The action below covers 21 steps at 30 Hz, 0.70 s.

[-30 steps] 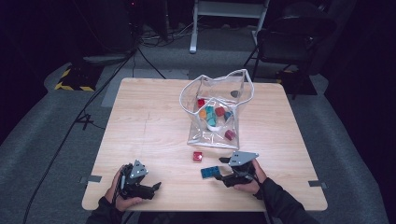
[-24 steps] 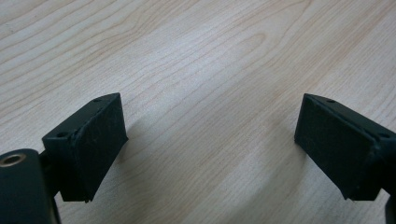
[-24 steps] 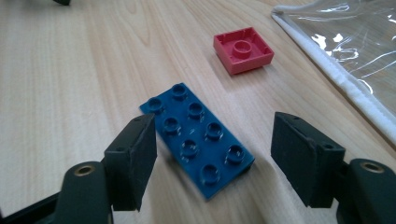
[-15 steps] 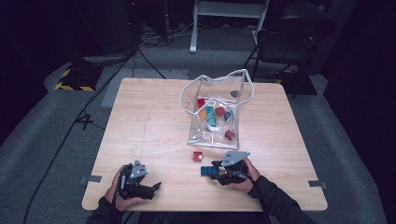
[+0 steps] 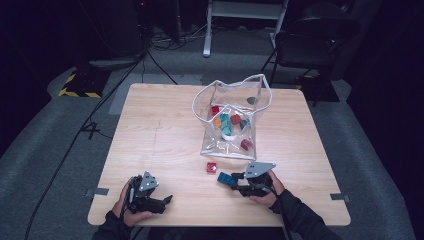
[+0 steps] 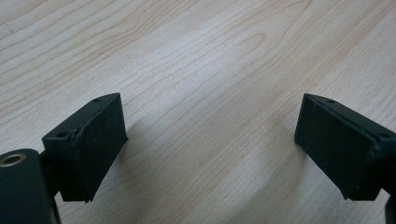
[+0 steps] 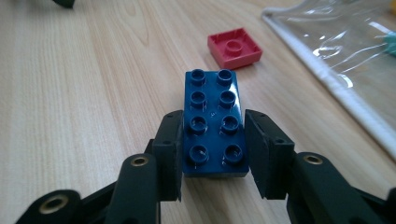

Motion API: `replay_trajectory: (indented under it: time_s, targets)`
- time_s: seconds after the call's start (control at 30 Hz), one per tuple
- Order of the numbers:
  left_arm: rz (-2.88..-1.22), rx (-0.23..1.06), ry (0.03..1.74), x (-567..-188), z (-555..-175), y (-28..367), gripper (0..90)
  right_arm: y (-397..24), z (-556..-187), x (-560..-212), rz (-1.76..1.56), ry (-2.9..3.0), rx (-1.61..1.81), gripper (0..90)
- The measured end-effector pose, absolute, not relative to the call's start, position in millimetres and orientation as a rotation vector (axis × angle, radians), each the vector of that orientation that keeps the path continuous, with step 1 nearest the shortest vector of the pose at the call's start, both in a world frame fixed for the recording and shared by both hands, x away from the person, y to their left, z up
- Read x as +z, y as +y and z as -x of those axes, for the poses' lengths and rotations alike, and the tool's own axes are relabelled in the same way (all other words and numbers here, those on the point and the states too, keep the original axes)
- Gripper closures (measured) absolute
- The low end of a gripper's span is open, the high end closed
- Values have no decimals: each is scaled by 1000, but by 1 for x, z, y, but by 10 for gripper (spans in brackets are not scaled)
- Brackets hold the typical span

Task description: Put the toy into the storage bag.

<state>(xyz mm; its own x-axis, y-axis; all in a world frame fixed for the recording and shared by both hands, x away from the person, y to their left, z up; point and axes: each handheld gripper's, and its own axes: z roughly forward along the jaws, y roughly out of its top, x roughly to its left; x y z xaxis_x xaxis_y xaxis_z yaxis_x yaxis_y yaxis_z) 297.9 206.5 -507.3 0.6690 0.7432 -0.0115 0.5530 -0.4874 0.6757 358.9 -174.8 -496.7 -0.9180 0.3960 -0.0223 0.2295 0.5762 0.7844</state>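
Right hand-held gripper [image 7: 212, 156] has just closed, clamped on blue brick [image 7: 214, 123] lying on bench [image 5: 165, 130] near red brick [image 7: 234, 46], probably bound for bag [image 5: 230, 120]. Left hand-held gripper [image 6: 210, 140] idle, jaws apart.

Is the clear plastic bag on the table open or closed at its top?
Open. The clear bag stands with its white-edged mouth spread wide, and coloured blocks show inside.

No readable text, no labels, no brand names, no numbers, no signs on any surface in these views
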Motion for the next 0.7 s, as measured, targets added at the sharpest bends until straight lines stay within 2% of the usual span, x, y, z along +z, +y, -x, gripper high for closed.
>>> replay_trajectory:
  time_s: [0.7]
  targets:
    - [-2221,372,995,-507,-298,207,93,-228,-349,-425,-600,2342,1418,598]
